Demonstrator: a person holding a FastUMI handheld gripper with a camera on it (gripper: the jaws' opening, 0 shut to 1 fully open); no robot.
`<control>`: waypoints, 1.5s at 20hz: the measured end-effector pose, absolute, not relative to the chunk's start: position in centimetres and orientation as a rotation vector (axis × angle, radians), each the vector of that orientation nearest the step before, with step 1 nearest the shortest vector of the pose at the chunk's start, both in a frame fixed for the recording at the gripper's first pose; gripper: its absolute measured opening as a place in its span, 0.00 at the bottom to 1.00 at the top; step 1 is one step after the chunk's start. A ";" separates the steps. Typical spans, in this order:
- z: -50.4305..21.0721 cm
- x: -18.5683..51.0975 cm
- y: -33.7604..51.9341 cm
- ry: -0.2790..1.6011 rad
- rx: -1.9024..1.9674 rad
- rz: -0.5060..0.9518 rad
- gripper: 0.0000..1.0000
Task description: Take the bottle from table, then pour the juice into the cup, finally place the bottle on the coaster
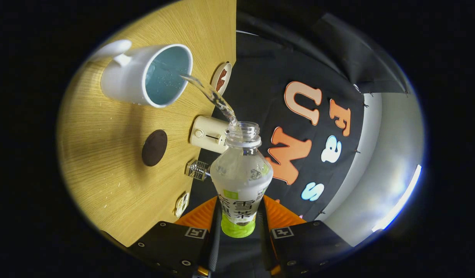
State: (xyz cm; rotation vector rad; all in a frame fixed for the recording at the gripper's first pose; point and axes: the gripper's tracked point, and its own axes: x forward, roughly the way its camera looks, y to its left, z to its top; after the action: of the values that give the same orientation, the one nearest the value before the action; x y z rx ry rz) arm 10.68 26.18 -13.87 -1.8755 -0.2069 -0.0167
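Table (106, 162) is appearing tipped sideways — the whole gripper is rolled over so the bottle can pour. White cup (145, 75) is standing beyond the fingers, mouth open to the stream. Bottle (241, 177) is sitting between the fingers, uncapped neck aimed at the cup; gripper (240, 216) is clamping it, both fingers pressing its labelled lower body. Dark round coaster (154, 147) is lying near the cup — probably the set-down spot. Thin clear stream (212, 96) is arcing into the cup.
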 end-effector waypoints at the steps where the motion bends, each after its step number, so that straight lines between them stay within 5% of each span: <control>1: -13.8 10.7 26.2 -0.207 -1.879 -0.016 0.46; 30: -13.5 10.9 27.0 -0.208 -2.004 0.017 0.46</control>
State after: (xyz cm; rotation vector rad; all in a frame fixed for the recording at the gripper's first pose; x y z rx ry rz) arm 10.94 26.99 -13.45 -2.0039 -0.2080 0.0171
